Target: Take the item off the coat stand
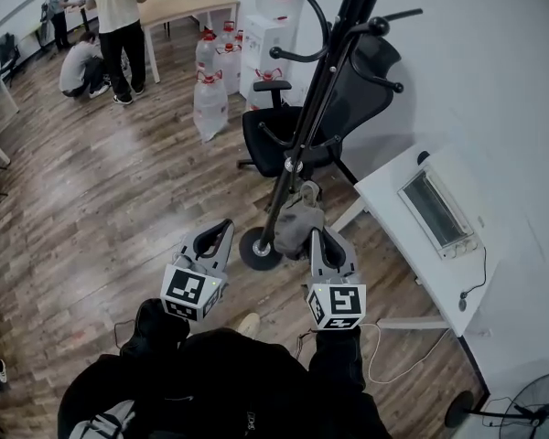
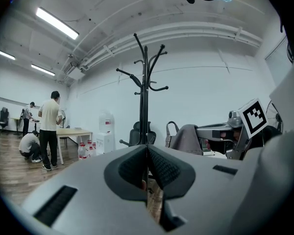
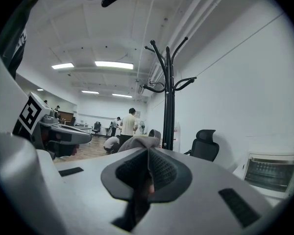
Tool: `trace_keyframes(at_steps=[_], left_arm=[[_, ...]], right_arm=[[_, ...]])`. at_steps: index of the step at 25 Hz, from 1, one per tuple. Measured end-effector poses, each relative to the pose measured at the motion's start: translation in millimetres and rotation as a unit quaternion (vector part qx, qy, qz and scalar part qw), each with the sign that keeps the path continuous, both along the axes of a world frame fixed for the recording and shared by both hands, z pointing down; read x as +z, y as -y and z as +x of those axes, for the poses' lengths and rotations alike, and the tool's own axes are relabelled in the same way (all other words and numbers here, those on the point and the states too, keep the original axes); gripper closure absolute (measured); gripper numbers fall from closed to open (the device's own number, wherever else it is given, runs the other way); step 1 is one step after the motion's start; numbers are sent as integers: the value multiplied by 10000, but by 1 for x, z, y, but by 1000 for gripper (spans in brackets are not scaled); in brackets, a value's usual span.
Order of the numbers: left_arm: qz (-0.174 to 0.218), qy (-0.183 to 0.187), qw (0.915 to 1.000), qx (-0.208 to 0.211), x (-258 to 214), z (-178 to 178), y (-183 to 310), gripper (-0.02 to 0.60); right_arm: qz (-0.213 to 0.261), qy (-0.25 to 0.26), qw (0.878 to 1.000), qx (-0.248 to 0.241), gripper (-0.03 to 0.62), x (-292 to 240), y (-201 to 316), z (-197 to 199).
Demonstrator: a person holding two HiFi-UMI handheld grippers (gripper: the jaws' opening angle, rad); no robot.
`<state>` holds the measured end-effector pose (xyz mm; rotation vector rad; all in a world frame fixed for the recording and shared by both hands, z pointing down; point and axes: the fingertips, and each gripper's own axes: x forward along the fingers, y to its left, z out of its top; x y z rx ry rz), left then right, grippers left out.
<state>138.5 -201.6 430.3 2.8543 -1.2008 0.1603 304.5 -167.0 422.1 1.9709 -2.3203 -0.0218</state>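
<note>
The black coat stand rises in front of me on a round base; its hooks show bare. A grey fabric item, which looks like a small bag with a strap, hangs low beside the pole. My right gripper is shut on it, and in the right gripper view the grey cloth bulges out over the pinched jaws. The left gripper view shows the item to the right of the pole, apart from it. My left gripper hangs left of the base, shut with nothing in it.
A black office chair stands just behind the stand. Several water bottles and a white dispenser sit further back. A white table with a small oven is at the right. People work by a desk far left.
</note>
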Motion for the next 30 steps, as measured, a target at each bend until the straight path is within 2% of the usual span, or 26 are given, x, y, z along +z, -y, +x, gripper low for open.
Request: trace_keyframes(at_steps=[13, 30], left_arm=[[-108, 75, 9993, 342, 1, -40, -36, 557], [-68, 34, 9986, 523, -5, -65, -60, 557]], right_arm=[[-185, 228, 9979, 579, 571, 17, -59, -27], [-174, 155, 9965, 803, 571, 14, -95, -56]])
